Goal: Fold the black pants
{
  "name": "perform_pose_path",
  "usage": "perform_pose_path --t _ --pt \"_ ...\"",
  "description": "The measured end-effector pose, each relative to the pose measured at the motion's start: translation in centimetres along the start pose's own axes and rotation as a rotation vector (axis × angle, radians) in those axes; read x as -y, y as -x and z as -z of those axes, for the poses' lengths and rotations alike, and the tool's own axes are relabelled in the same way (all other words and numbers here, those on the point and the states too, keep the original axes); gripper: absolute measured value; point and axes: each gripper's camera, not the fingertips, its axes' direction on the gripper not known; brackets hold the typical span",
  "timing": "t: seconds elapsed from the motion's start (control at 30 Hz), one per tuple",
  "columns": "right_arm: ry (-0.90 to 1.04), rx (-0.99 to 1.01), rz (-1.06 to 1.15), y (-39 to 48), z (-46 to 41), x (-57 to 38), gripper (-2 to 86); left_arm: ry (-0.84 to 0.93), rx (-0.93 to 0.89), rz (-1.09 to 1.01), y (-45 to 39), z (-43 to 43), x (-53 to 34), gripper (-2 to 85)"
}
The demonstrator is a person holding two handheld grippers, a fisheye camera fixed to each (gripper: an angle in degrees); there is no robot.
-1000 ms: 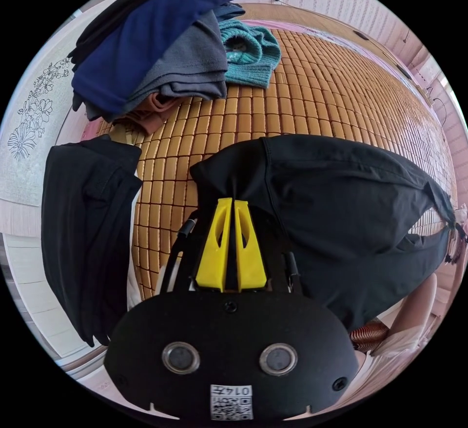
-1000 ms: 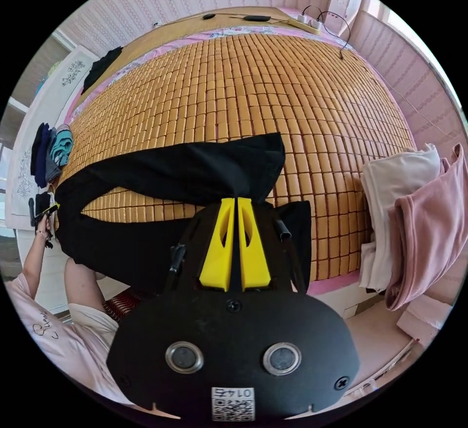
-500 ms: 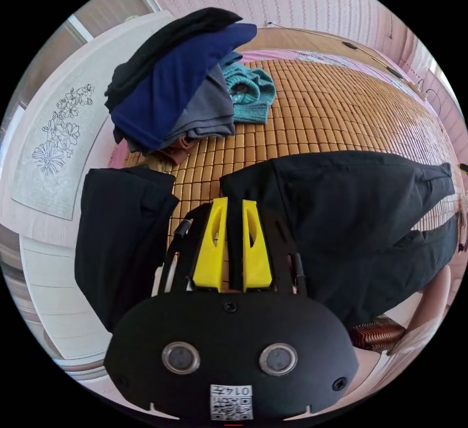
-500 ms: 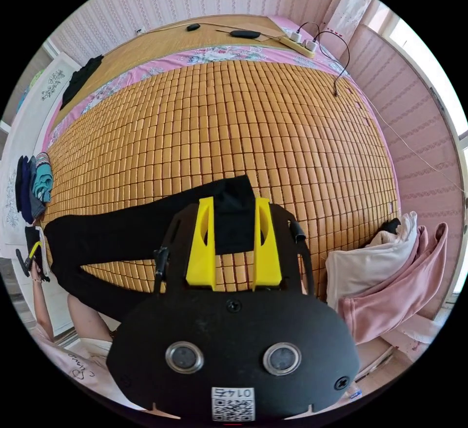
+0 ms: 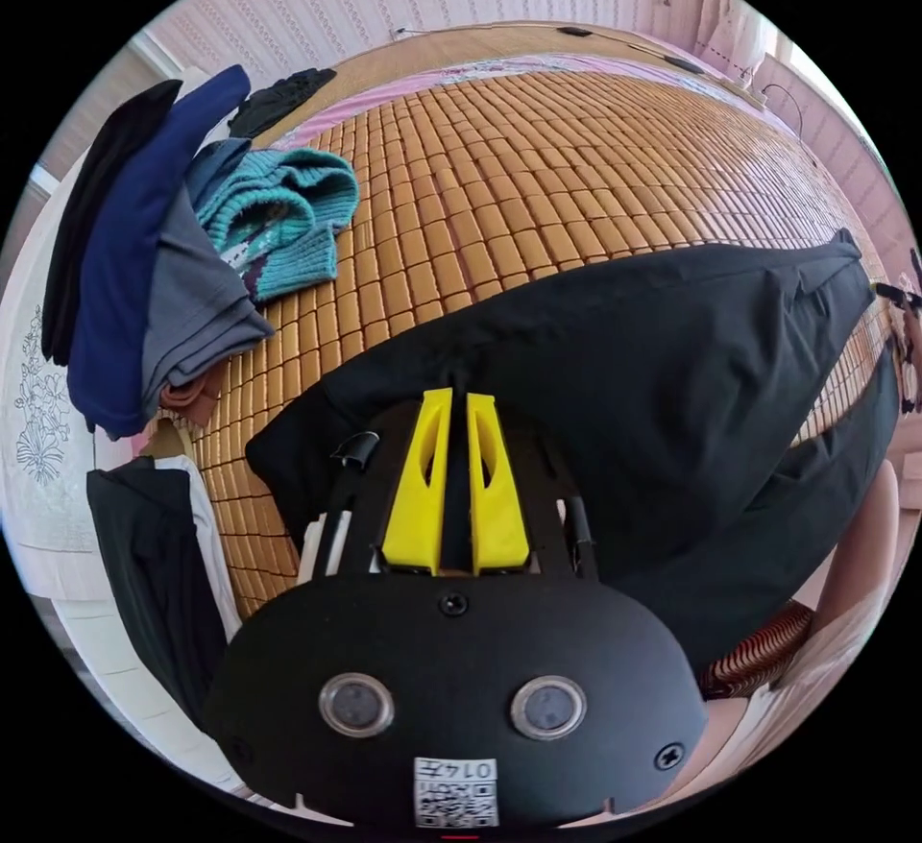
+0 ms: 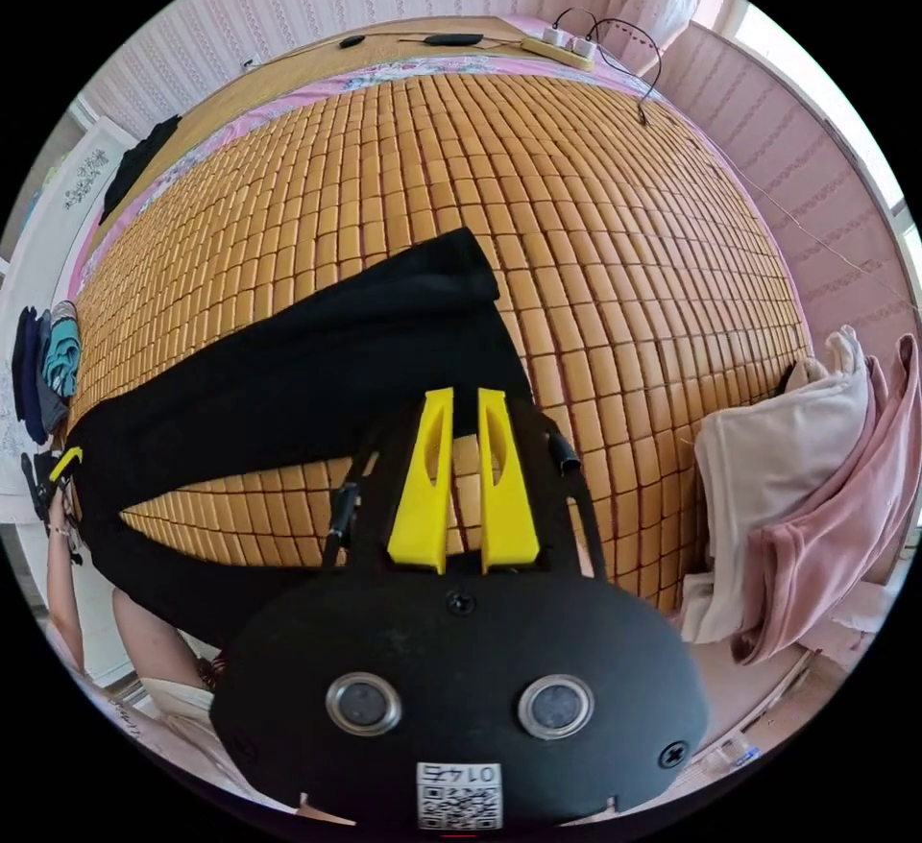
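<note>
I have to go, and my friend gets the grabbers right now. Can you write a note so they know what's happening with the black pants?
Left gripper: jaws shut on the waist end of the black pants.
Right gripper: jaws nearly shut, at the edge of a pant leg; I cannot tell if it grips.
The pants lie stretched across the bamboo mat, legs spread in a V, one leg end out on the mat.
Folded clothes pile sits at one end, pink and white clothes at the other.
Done: pants laid out.
Left: probably bring the legs together, then fold.
</note>
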Motion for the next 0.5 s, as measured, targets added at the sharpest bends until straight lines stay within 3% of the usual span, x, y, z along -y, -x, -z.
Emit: perform_pose_path --t 0.17,0.33,0.5 --pt "0.019 0.058 0.017 -1.6 1.3 -4.2 0.7 -0.005 -0.060 0.074 0.4 0.7 -0.8 4.5" --pt "-0.221 0.115 0.013 -1.3 6.1 -4.0 6.5 -0.150 -0.115 -0.250 -8.3 5.5 -1.9 4.1" --pt "-0.139 0.252 -0.085 -1.3 3.8 0.2 12.4 -0.180 -0.375 -0.432 -18.7 4.7 -1.9 5.0"
